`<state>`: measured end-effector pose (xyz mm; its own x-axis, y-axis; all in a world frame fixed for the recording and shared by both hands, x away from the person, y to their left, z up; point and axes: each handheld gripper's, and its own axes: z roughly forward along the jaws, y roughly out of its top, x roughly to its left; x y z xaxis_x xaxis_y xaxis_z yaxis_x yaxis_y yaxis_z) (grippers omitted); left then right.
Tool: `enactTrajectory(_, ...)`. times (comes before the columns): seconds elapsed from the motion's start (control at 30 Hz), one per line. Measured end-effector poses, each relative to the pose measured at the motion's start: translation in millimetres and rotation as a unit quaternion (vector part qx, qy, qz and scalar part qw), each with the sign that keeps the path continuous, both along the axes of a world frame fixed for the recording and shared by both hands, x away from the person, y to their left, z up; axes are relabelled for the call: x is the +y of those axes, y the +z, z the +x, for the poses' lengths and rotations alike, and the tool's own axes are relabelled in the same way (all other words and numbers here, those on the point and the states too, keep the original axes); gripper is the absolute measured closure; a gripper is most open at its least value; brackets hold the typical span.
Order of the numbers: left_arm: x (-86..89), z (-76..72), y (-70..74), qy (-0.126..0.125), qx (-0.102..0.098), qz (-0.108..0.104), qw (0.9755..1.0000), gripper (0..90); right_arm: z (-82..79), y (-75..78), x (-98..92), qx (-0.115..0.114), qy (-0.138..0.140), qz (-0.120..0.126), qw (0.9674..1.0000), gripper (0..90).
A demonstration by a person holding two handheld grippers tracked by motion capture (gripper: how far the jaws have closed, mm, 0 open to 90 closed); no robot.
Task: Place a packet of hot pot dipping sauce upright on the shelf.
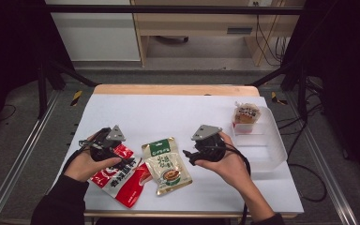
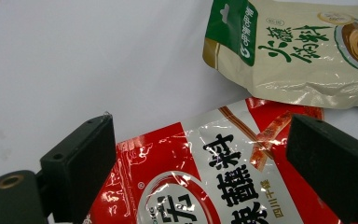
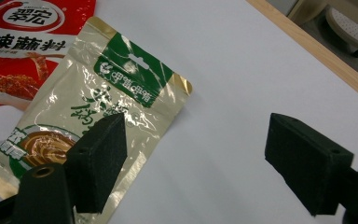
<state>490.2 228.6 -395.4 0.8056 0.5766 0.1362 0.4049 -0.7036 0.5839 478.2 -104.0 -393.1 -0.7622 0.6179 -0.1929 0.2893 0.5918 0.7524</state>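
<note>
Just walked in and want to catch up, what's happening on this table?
A person holds a gripper in each hand over a white table. The left gripper hangs open above a red sauce pouch. The right gripper, also open, is beside a beige and green pouch. One packet already sits in the clear bin.

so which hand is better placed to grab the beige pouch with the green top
The right. The right gripper has its jaws open right beside the beige pouch, pointing at it. The left gripper hangs open over the red pouch instead.

Black sleeves; black grippers — grey three-cornered plates, blocky fingers (image 3: 98, 158).
</note>
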Motion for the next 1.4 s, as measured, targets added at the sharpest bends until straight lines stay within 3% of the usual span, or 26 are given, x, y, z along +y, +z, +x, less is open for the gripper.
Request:
enactTrajectory(0.4, -14.8, 8.1, -0.5, -0.007, -0.002, 0.019, 0.9998, 12.9, -13.0, -40.2, 17.6, -0.003, -0.018, -0.012, 0.9998, 22.3)
enactTrajectory(0.57, -26.1, 14.9, -8.4, -0.028, 0.015, 0.029, 0.9991, 17.4, -15.7, -48.5, 12.8, 0.009, -0.035, 0.0, 0.9993, 22.9)
enactTrajectory(0.67, -33.2, 20.0, -14.3, -0.035, 0.032, 0.031, 0.9984, 20.2, -16.5, -54.1, 13.3, 0.013, -0.032, -0.005, 0.9994, 23.0)
enactTrajectory(1.07, -55.3, 37.2, -30.0, -0.065, 0.078, 0.044, 0.9938, 33.2, -16.9, -58.4, 15.8, 0.019, -0.026, -0.017, 0.9993, 23.2)
enactTrajectory(1.4, -58.6, 43.1, -29.0, -0.056, 0.087, 0.025, 0.9943, 61.4, -15.9, -56.4, 13.9, 0.018, -0.027, -0.009, 0.9994, 24.1)
